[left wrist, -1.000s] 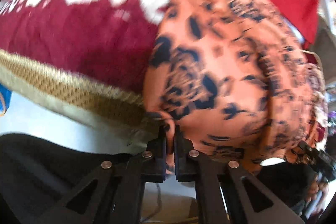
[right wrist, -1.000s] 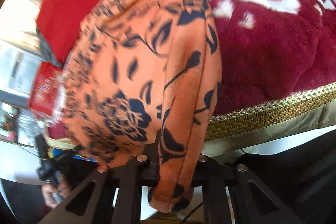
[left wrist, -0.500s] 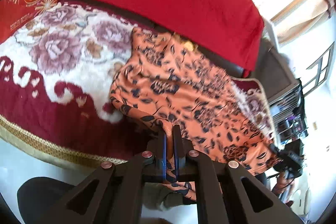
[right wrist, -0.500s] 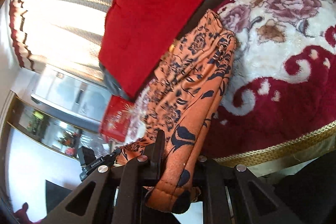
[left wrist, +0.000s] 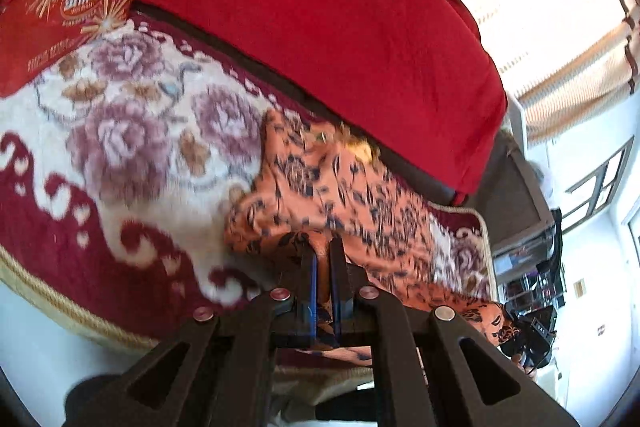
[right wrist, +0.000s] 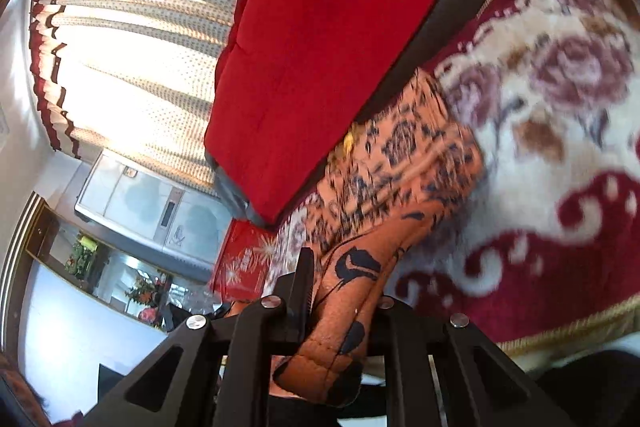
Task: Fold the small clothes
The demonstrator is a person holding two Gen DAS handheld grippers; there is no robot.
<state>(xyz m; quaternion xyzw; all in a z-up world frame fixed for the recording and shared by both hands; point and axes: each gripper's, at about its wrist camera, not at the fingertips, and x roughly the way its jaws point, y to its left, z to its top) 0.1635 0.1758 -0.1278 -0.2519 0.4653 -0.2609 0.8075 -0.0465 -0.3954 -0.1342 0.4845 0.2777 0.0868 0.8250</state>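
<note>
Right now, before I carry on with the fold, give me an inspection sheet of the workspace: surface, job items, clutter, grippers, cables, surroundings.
Surface: plush floral blanket, maroon and cream with a gold braided edge, over a sofa seat.
Job's things: one orange garment with dark floral print, near edge lifted, far end lying on the blanket by the red cushion.
Clutter: red printed bag at the blanket's far corner.
Grippers: left gripper shut on the garment's edge; right gripper shut on a thick hemmed fold of it.
Cables: nothing seen.
Surroundings: bright curtained window, white cabinet, a shelf with flowers.
</note>
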